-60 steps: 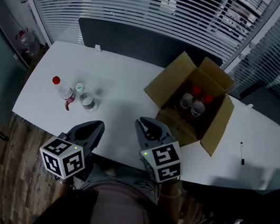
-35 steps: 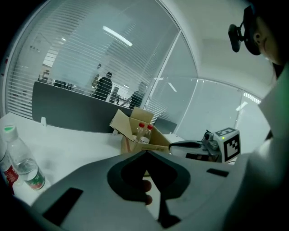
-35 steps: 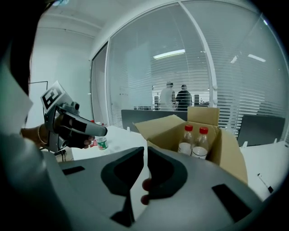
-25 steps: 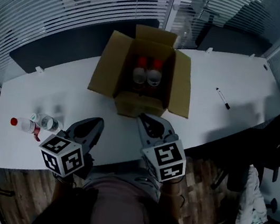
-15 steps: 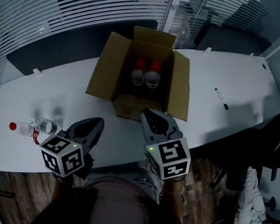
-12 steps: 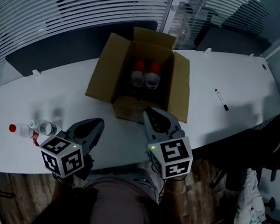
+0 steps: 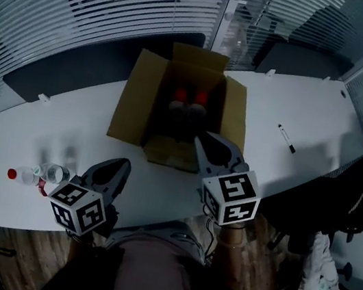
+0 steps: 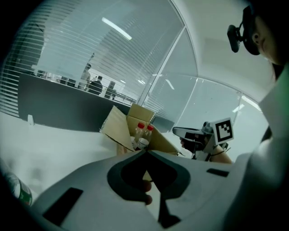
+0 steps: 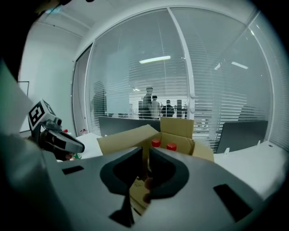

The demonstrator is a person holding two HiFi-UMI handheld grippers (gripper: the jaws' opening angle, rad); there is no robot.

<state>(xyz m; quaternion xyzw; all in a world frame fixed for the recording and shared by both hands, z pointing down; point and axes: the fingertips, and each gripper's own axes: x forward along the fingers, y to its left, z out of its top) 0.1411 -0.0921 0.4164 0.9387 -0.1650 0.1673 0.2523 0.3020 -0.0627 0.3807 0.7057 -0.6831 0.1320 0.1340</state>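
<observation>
Bottles [image 7: 189, 104] in one box [image 7: 133, 104]: two; loose bottles [image 7: 55, 173]: two.

Matt cardboard box [image 7: 132, 101], smooth table [image 7: 306, 111]

Table btl [image 8: 19, 193] half off-frame; boxed btls [image 9: 156, 143] mostly behind cardboard box [image 9: 126, 136].

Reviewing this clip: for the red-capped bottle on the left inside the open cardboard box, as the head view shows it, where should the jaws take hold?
Take the bottle at the neck just under its red cap, coming straight down from above. It stands upright, and the cardboard box walls and the second bottle close beside it leave only the top free.
</observation>
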